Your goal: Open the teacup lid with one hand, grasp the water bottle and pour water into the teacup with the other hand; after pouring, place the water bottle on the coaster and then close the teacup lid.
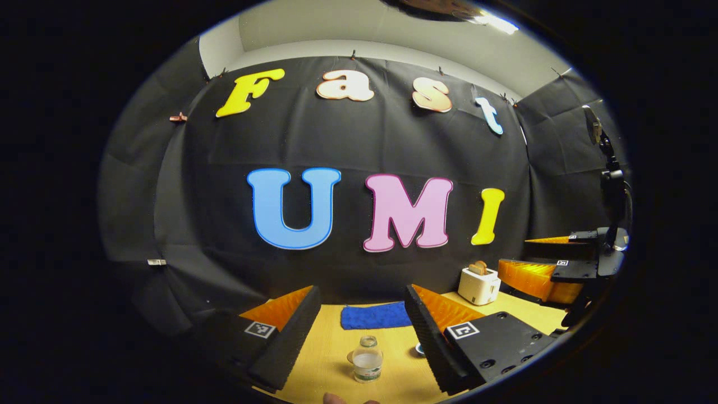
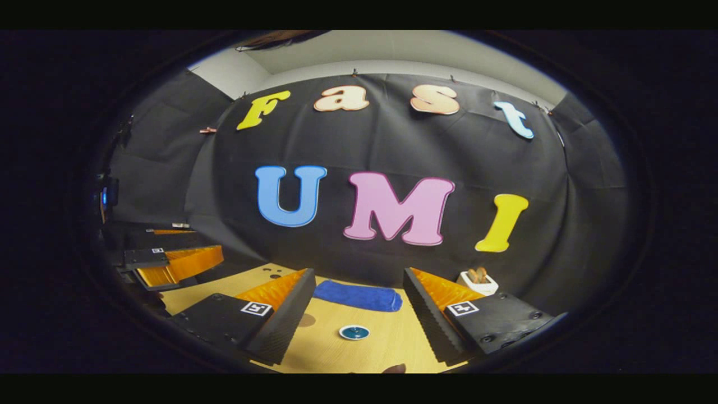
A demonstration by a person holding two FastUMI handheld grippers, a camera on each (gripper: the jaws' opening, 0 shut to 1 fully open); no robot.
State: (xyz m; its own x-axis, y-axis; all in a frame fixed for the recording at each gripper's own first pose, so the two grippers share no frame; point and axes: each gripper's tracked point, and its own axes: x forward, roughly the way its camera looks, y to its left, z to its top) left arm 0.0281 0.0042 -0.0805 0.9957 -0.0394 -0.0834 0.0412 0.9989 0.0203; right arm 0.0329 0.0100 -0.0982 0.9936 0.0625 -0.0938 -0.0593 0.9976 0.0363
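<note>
Left tool spread wide, water bottle standing between.

Black cloth wall hung across back, pale ceiling above, bright light at 1 o'clock. Light wooden table sat at 6 o'clock, black side panel at 3 o'clock.
</note>
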